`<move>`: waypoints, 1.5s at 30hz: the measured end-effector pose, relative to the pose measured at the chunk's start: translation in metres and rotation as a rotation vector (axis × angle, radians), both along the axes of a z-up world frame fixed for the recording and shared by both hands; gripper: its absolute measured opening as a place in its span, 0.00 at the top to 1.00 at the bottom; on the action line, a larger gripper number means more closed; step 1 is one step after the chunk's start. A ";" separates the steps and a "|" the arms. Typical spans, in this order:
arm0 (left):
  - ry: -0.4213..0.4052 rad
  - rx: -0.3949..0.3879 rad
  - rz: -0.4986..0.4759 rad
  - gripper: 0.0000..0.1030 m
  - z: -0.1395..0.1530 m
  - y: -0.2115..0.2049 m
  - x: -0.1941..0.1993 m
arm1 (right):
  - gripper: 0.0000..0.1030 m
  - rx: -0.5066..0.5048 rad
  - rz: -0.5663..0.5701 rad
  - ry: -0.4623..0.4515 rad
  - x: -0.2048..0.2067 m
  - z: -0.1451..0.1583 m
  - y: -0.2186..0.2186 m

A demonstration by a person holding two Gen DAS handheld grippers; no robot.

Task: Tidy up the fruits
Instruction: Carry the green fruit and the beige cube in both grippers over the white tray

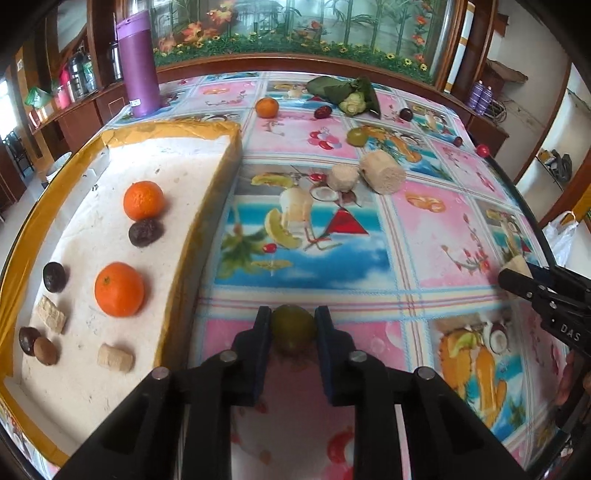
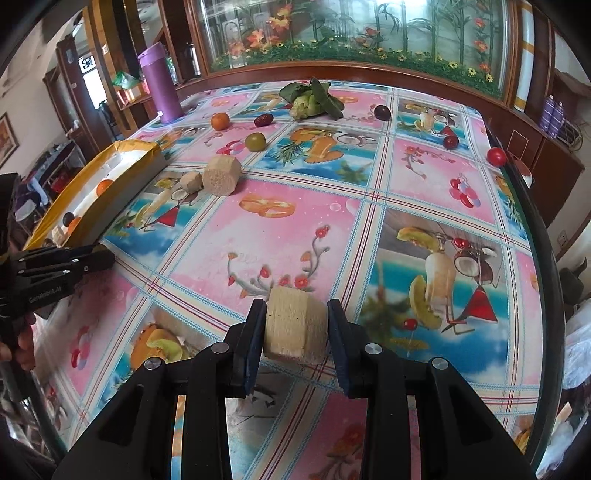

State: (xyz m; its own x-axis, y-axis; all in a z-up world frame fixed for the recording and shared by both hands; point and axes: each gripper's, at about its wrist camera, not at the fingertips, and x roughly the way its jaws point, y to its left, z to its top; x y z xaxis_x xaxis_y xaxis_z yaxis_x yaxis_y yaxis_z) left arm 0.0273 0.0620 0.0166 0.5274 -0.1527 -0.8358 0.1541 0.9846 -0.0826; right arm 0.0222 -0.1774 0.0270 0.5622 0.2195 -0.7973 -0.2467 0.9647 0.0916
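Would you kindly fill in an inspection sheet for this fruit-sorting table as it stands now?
Surface: table under a fruit-print cloth.
Job's things: white tray at the left holds two oranges, dark fruits and beige chunks; on the cloth, a small orange, a green fruit, red and dark fruits, two beige pieces.
Clutter: purple flask; leafy bundle.
Grippers: left claw shut on an olive fruit; right claw shut on a beige block.
Cables: nothing seen.
Surroundings: glass panel with flower scenery, wooden shelving.
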 end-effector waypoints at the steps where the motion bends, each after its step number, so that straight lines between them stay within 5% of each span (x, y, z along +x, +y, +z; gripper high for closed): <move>1: 0.001 -0.005 -0.013 0.75 0.001 -0.003 -0.004 | 0.69 0.001 -0.002 0.001 -0.003 0.000 0.001; 10: -0.021 -0.055 -0.101 0.75 0.013 -0.021 -0.045 | 0.69 0.041 -0.024 0.000 -0.031 0.005 0.005; 23: -0.029 -0.099 -0.071 0.75 0.026 -0.012 -0.057 | 0.69 0.028 -0.022 0.021 -0.061 0.004 0.030; 45: -0.109 -0.074 0.102 0.75 0.051 0.086 -0.057 | 0.69 0.045 0.138 -0.008 -0.030 0.035 0.129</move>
State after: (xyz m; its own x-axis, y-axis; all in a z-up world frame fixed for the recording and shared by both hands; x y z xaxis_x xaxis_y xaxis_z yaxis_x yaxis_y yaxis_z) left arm -0.0297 0.1485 0.0675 0.6302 -0.1527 -0.7612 0.0660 0.9874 -0.1435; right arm -0.0078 -0.0484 0.0616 0.5302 0.3312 -0.7805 -0.3780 0.9164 0.1320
